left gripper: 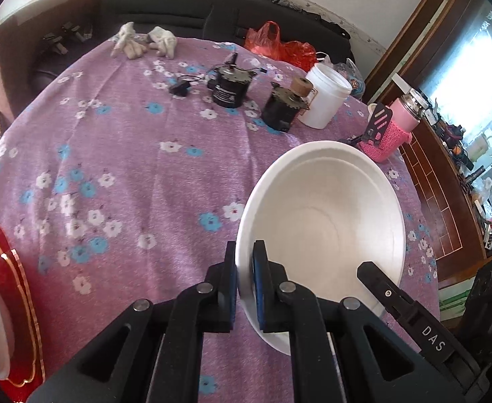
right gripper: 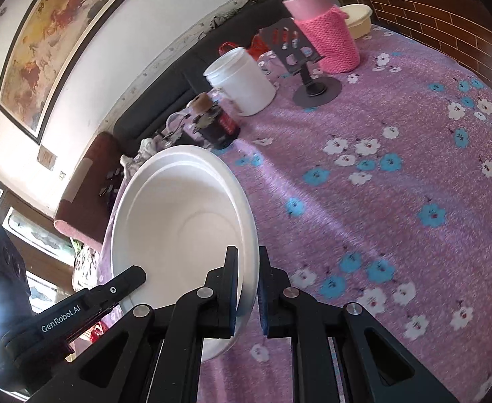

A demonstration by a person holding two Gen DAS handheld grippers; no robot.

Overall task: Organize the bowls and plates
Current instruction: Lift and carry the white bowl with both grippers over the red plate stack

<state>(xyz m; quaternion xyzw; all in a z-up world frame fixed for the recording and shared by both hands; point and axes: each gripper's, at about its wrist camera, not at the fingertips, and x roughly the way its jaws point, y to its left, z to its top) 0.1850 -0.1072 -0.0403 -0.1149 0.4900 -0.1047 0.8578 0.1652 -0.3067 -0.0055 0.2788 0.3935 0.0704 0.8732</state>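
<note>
A: Left wrist view, item: white bowl [left gripper: 323,221], above the floral tablecloth [left gripper: 128,168]; left gripper [left gripper: 245,285] clamps its near rim.

B: Right wrist view: the same bowl [right gripper: 179,221], right gripper [right gripper: 248,288] pinching the opposite rim. Likely light, thin, flexible; hold rims gently.
</note>
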